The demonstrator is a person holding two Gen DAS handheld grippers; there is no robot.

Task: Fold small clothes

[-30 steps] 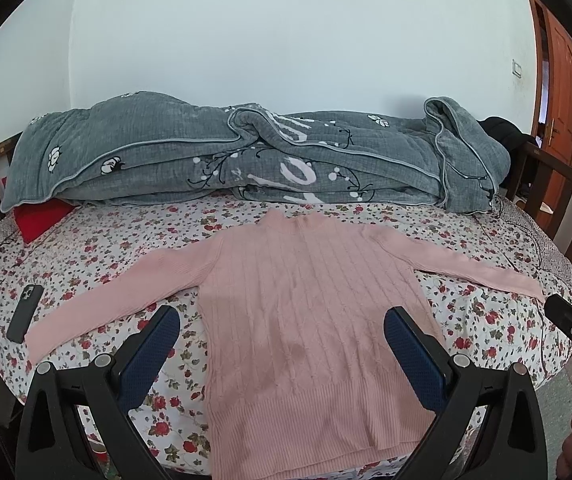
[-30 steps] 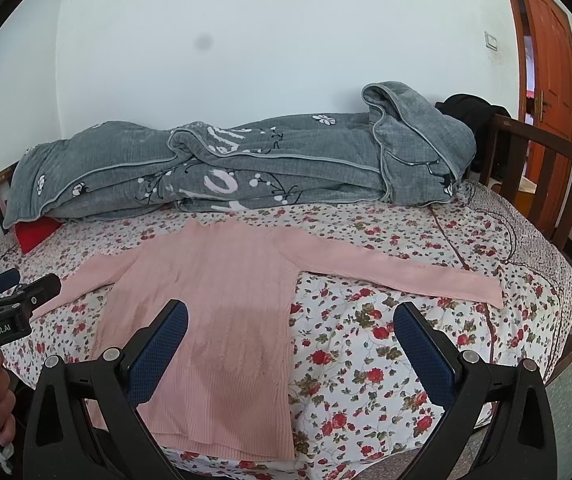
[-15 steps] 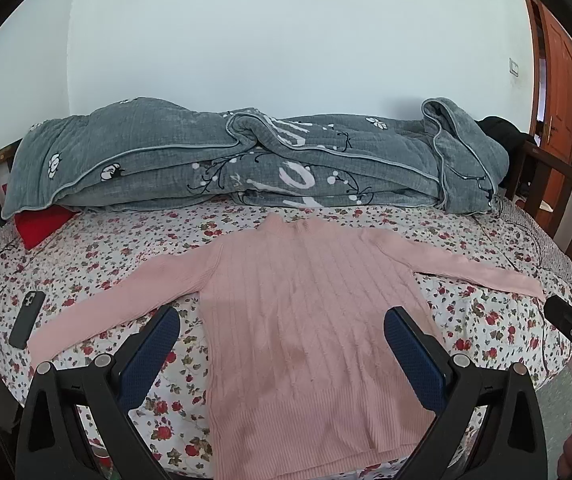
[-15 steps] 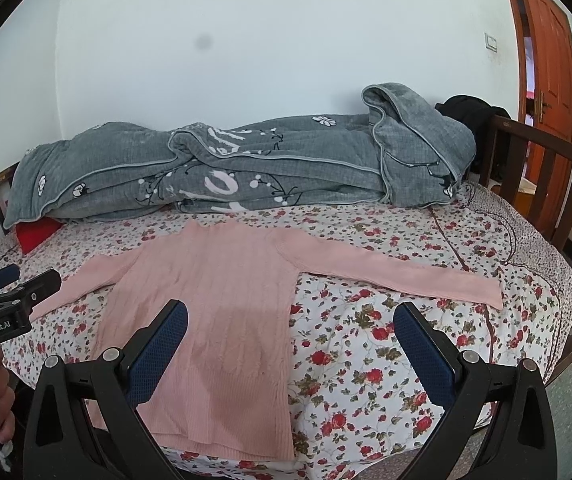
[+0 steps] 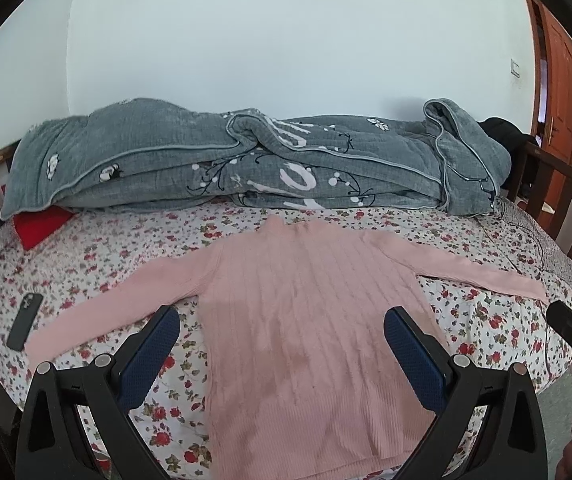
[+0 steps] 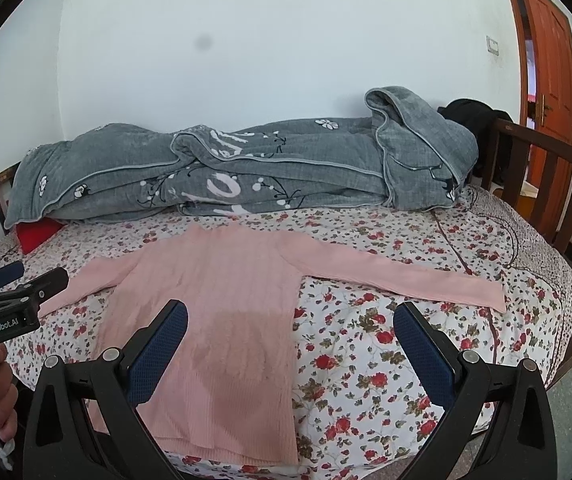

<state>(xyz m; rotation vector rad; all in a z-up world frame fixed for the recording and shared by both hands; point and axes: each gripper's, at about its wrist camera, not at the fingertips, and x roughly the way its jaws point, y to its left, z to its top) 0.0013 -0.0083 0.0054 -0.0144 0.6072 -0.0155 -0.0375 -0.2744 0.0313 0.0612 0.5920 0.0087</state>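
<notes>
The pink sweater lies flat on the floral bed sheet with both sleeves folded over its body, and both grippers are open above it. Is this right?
Not quite. The pink sweater has both sleeves spread out sideways, not folded, as the left wrist view shows. The rest holds: it lies flat on the floral bed sheet, and the left gripper and right gripper are open.

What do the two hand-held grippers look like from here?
Both match: the left hand-held gripper and right hand-held gripper have black plastic frames, silver pivot bolts and dark blue textured pads. The left one's body reads "GenRobot.AI" in white.
</notes>
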